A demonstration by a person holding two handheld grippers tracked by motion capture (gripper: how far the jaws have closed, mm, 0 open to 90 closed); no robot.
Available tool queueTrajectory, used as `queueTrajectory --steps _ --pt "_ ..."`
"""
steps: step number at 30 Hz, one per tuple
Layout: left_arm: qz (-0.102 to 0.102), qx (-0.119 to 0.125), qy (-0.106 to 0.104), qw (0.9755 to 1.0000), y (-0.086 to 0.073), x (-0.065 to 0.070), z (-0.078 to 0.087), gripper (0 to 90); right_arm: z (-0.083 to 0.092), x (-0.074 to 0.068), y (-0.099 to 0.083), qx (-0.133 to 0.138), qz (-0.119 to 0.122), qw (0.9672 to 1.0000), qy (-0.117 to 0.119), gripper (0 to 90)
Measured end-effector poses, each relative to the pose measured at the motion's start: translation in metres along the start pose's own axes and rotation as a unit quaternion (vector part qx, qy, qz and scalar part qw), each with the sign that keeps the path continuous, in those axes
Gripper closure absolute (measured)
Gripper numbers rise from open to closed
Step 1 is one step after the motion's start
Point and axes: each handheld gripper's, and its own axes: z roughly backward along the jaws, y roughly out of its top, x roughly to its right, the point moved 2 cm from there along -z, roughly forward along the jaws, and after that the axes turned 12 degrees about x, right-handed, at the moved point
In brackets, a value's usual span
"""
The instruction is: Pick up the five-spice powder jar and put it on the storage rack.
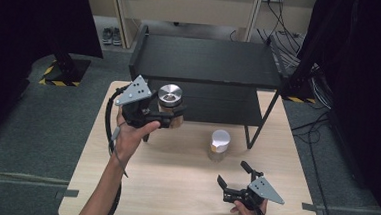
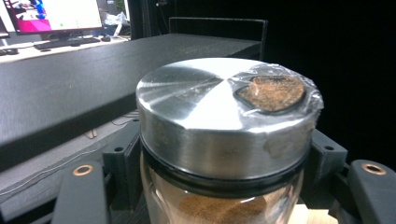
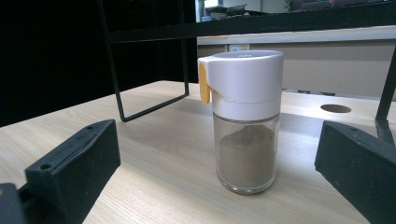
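Observation:
My left gripper (image 1: 170,115) is shut on a glass jar (image 1: 170,104) with a round silver metal lid (image 2: 219,112) and brown powder inside. The jar hangs in the air in front of the black shelf (image 1: 206,61), near its left front post. A scrap of clear film with a brown patch (image 2: 273,92) sticks to the lid. A glass shaker (image 1: 219,145) with a white cap and a yellow tab stands upright on the wooden table (image 1: 173,186). My right gripper (image 1: 233,173) rests open near the table's front right, its jaws wide, pointing at the shaker (image 3: 246,121) from a short distance.
The black two-level shelf stands across the back of the table, its thin right legs (image 1: 262,124) coming down beside the shaker. A pair of shoes (image 1: 111,35) lies on the floor behind. Cables (image 1: 284,23) run along the floor at the back right.

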Motion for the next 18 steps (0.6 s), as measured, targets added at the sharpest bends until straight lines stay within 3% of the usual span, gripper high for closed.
queueTrajectory --steps 18 --pt "0.009 -0.006 0.003 0.9999 0.048 -0.019 -0.019 30.7 0.0 0.0 0.0 -0.001 -0.001 1.0 0.0 0.5"
